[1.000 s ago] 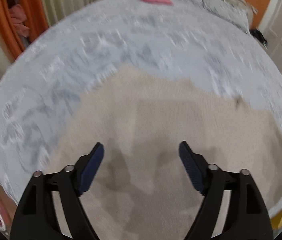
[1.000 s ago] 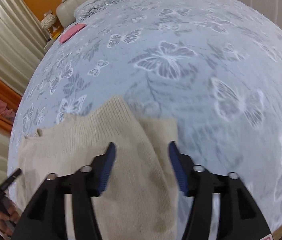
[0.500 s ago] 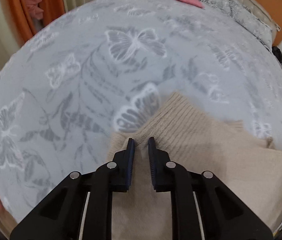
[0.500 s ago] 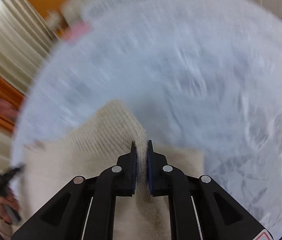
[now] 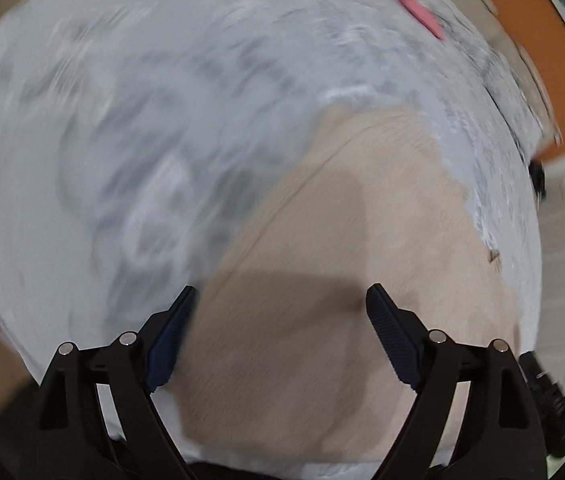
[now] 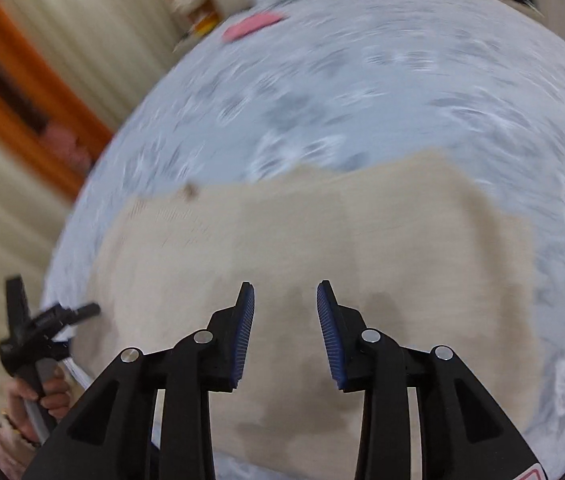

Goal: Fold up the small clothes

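Note:
A beige knit garment (image 5: pixel 322 264) lies flat on the blue-grey butterfly bedspread (image 5: pixel 122 120); it also shows in the right wrist view (image 6: pixel 322 240). My left gripper (image 5: pixel 280 304) is open and empty, hovering over the garment's near left part. My right gripper (image 6: pixel 285 300) is open and empty above the garment's near edge. The left gripper, held in a hand, shows at the left of the right wrist view (image 6: pixel 38 336). Both views are motion-blurred.
A pink folded item (image 5: pixel 418 12) lies at the far end of the bed, also in the right wrist view (image 6: pixel 250 26). Pillows and an orange wall (image 5: pixel 522 60) are behind. Curtains (image 6: pixel 22 160) hang left of the bed.
Half a second ago both grippers were shut on the garment's edges. Both have opened and let go, and the garment now lies folded flat.

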### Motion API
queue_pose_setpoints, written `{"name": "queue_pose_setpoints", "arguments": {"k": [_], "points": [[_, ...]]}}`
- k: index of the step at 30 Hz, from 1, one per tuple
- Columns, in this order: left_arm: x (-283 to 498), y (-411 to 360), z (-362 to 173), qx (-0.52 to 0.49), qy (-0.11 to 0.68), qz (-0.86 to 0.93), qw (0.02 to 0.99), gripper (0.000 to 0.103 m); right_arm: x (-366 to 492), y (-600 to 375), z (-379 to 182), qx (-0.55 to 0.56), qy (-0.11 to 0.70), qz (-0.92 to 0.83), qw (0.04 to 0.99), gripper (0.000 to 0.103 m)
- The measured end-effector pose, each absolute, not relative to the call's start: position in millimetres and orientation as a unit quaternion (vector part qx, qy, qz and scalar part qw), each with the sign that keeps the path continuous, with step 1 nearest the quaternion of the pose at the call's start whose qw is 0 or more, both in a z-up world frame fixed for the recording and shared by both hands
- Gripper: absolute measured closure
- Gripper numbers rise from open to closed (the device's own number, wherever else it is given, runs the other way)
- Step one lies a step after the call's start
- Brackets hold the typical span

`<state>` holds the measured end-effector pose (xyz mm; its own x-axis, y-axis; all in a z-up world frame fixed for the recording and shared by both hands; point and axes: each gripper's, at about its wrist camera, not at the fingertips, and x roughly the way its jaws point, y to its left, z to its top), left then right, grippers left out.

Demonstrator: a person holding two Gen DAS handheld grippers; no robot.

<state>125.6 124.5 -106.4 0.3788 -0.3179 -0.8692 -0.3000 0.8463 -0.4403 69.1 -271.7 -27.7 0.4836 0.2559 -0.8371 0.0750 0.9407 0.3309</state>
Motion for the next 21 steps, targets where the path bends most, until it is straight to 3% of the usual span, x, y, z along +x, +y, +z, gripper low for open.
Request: {"name": "queue_pose_setpoints", "arguments": {"k": [5, 7, 8, 9, 10, 16, 21], "points": [[119, 118, -108, -0.317, 0.553, -0.004, 0.771, 0.025, 103, -219, -40, 0.120, 0.545, 0.069, 0.827, 0.070], [123, 117, -109, -0.319, 0.557, -0.001, 0.767, 0.048, 116, -211, -45, 0.120, 0.557, 0.069, 0.819, 0.070], [123, 120, -109, -0.326, 0.557, 0.001, 0.764, 0.054, 123, -210, -48, 0.118, 0.562, 0.065, 0.816, 0.070], [124, 124, -110, -0.342, 0.556, -0.005, 0.758, 0.069, 130, -207, -52, 0.115, 0.566, 0.061, 0.814, 0.070], [123, 132, -115, -0.369, 0.556, -0.015, 0.745, 0.075, 137, -203, -58, 0.109, 0.574, 0.058, 0.810, 0.070], [116, 144, -117, -0.427, 0.549, -0.037, 0.718, 0.084, 149, -183, -84, 0.052, 0.584, 0.040, 0.809, 0.067], [116, 125, -69, -0.434, 0.510, -0.089, 0.738, 0.086, 149, -181, -85, 0.038, 0.581, 0.035, 0.812, 0.066]]}}
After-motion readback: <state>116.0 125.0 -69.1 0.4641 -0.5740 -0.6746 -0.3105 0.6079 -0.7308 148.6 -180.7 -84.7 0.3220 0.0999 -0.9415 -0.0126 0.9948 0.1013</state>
